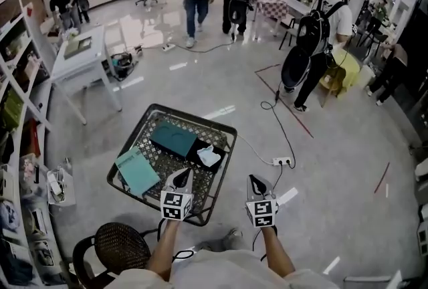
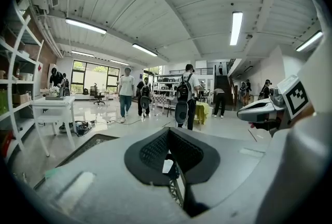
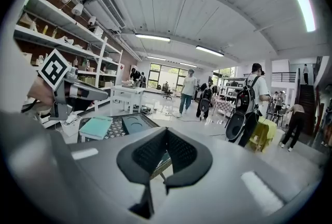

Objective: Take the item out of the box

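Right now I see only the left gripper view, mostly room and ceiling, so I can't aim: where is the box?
Observer: A dark teal box lies on the black mesh table, just ahead of the left tongs.
Operator: Anything to take out?
Observer: A white item lies on a black piece at the box's right side.
Operator: Are the right tongs free?
Observer: Yes, shut and empty, beyond the table's right edge.
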Demonstrator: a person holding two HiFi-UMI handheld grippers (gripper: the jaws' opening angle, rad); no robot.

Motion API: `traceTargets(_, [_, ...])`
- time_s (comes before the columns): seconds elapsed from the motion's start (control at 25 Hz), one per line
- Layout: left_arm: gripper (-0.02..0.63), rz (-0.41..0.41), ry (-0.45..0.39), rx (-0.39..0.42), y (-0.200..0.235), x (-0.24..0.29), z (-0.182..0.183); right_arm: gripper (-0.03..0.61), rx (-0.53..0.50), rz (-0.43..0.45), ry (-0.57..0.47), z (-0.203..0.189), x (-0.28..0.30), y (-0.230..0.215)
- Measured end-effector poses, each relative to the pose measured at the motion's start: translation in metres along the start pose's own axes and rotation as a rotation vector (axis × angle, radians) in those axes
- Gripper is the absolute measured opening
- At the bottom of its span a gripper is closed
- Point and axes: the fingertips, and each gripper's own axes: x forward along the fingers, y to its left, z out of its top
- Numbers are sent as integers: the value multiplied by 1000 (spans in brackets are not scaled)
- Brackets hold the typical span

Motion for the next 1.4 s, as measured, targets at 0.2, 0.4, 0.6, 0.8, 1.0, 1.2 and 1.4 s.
traceTargets(0.2, [6, 20, 24, 0, 7, 20, -5, -2, 7, 27, 15, -5, 24, -15])
traceTargets(0.4, [6, 75, 33, -1, 20, 52, 4, -2, 4, 64, -12, 3, 64, -40])
traceTargets(0.6, [6, 126, 33, 1, 21, 91, 25, -2, 13, 128, -41, 17, 100, -73])
traceTargets(0.8, [6, 169, 41, 0, 16, 129, 35, -2, 6, 161, -57, 24, 128, -114])
traceTargets(1.0, [6, 213, 52, -20, 16, 158, 39, -2, 0, 185, -61, 25, 152, -146])
traceTargets(1.2, [6, 238, 45, -22, 16, 180, 48, -2, 2, 207, -56, 26, 173, -165])
traceTargets(1.4, [6, 245, 61, -24, 22, 188, 42, -2, 26, 217, -54, 24, 188, -168])
